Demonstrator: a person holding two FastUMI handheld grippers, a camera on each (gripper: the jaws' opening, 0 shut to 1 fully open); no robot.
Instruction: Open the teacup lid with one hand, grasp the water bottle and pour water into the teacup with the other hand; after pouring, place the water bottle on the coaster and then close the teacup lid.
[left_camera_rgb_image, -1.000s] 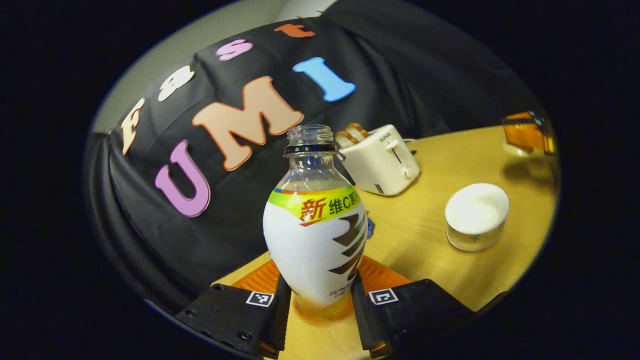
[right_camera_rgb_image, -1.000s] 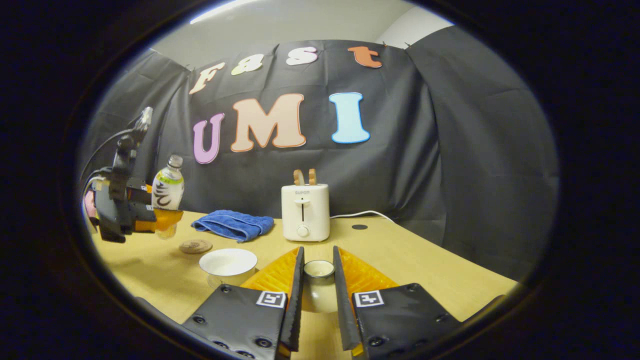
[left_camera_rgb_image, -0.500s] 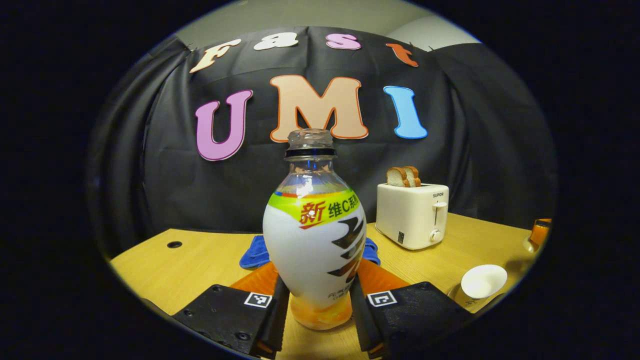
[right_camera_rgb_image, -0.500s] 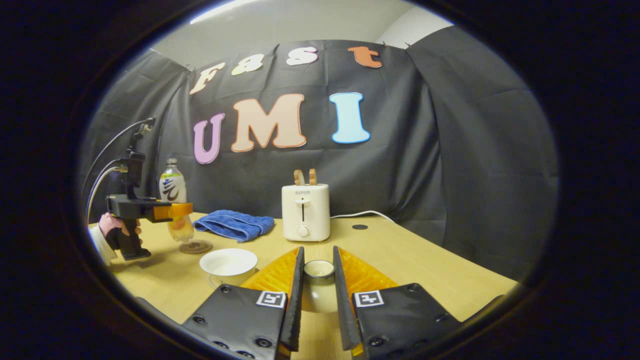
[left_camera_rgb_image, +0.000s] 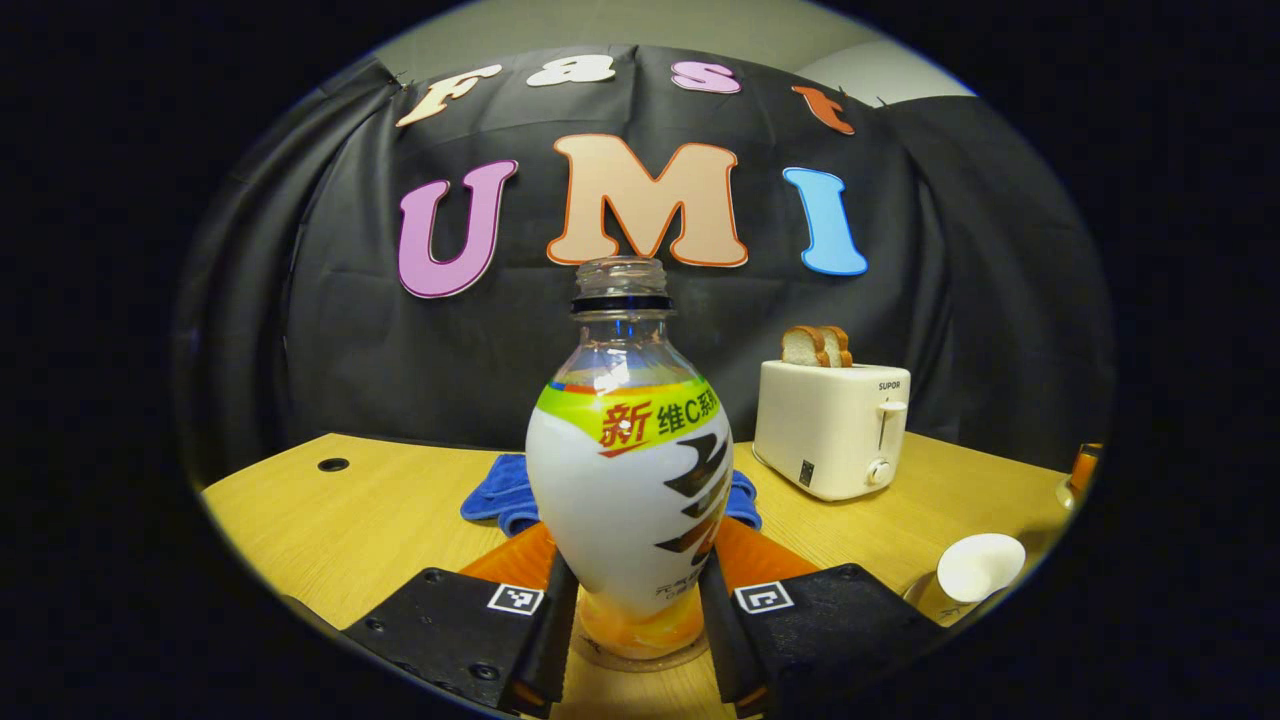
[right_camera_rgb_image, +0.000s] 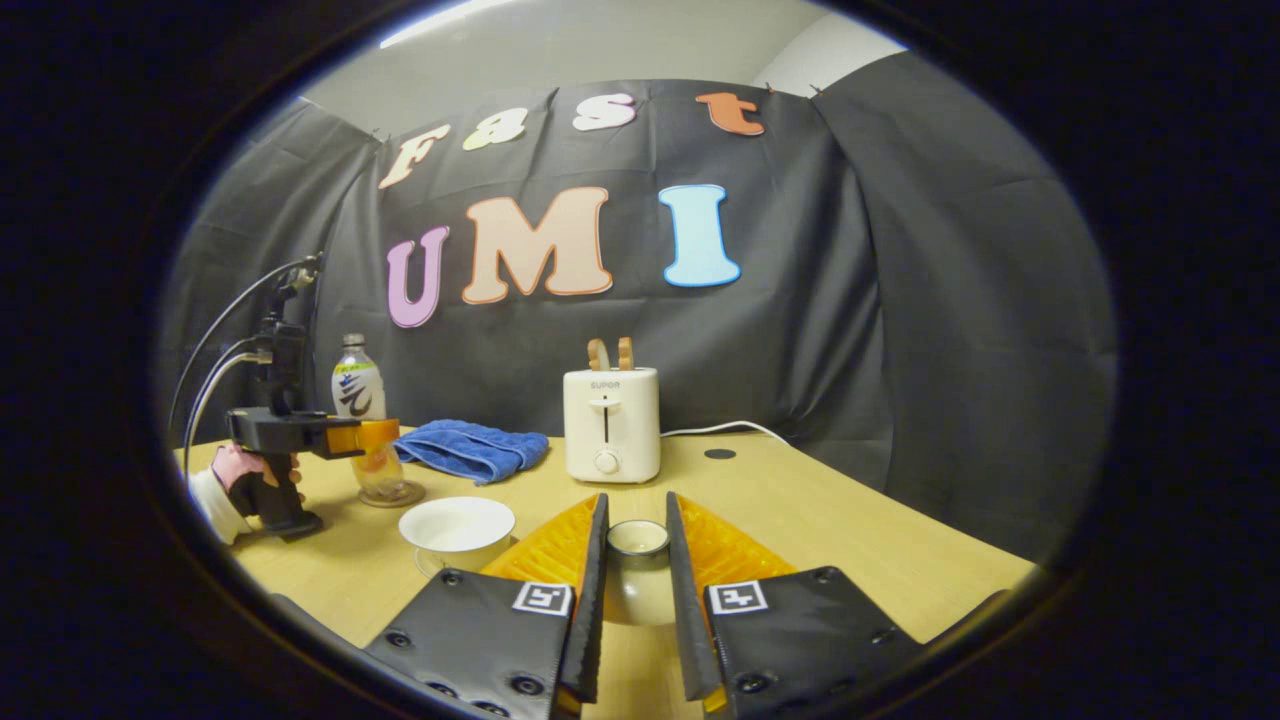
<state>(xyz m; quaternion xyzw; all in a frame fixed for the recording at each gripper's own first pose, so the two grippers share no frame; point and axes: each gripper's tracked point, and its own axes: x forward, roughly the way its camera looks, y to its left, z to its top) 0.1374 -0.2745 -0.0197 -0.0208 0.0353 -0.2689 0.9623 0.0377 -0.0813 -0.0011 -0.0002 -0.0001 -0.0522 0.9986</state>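
The uncapped water bottle with a white and green label stands upright between the fingers of my left gripper, which is shut on its lower body. Its base rests on the round coaster. In the right gripper view the bottle sits on the coaster at the left, with the left gripper and a hand around it. The open white teacup stands beside; it shows too at the right edge. My right gripper is shut on the teacup lid, held knob up.
A white toaster with bread slices stands at the back of the wooden table, its cord trailing right. A blue towel lies folded behind the coaster. A small dark hole marks the table's far left.
The left gripper has swung the bottle from tilted to upright and lowered it onto the coaster. The right gripper has stayed still with the lid.
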